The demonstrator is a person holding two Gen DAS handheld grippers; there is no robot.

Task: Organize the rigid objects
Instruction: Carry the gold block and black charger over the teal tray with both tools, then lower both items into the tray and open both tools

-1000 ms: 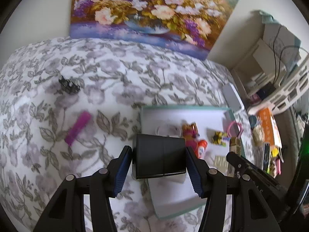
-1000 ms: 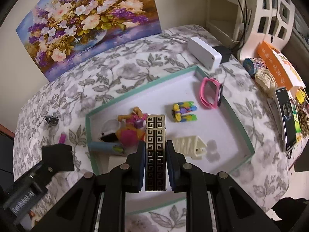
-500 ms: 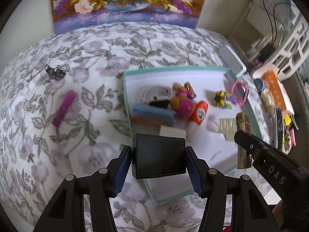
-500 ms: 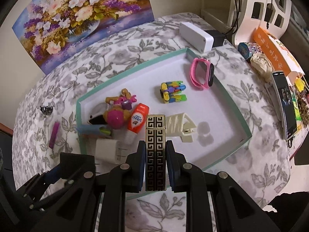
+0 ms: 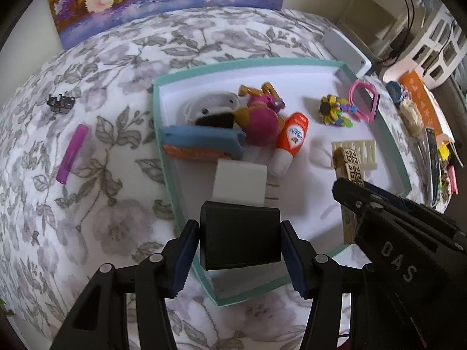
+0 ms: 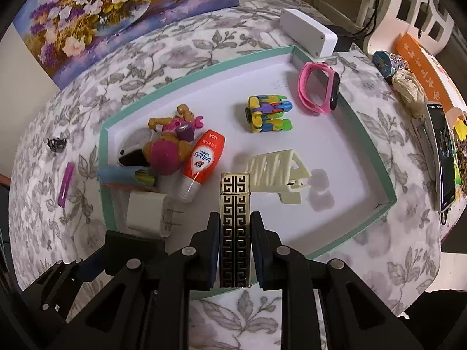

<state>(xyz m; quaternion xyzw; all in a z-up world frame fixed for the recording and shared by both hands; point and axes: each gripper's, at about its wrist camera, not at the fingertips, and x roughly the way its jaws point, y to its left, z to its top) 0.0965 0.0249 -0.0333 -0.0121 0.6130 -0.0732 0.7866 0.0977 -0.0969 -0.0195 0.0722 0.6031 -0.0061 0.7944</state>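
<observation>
1. We hold the black box (image 5: pixel 240 237) clamped in our left gripper (image 5: pixel 240 258), over the near left corner of the teal tray (image 6: pixel 376 154).
2. Our right gripper (image 6: pixel 235 234) is clamped on the patterned lighter (image 6: pixel 235 230), long axis pointing away along the fingers, above the tray's near edge.
3. The tray floor below both is bare; the white charger (image 6: pixel 146 214) lies just left.
4. Farther in lie the orange tube (image 6: pixel 200 164), toy figure (image 6: pixel 167 151), cream rack (image 6: pixel 277 167) and pink band (image 6: pixel 319 92).
5. The purple stick (image 5: pixel 72 153) lies outside, far left.

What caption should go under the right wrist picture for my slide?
Right gripper holds a gold-and-black patterned lighter above the teal-rimmed tray of toys.
</observation>
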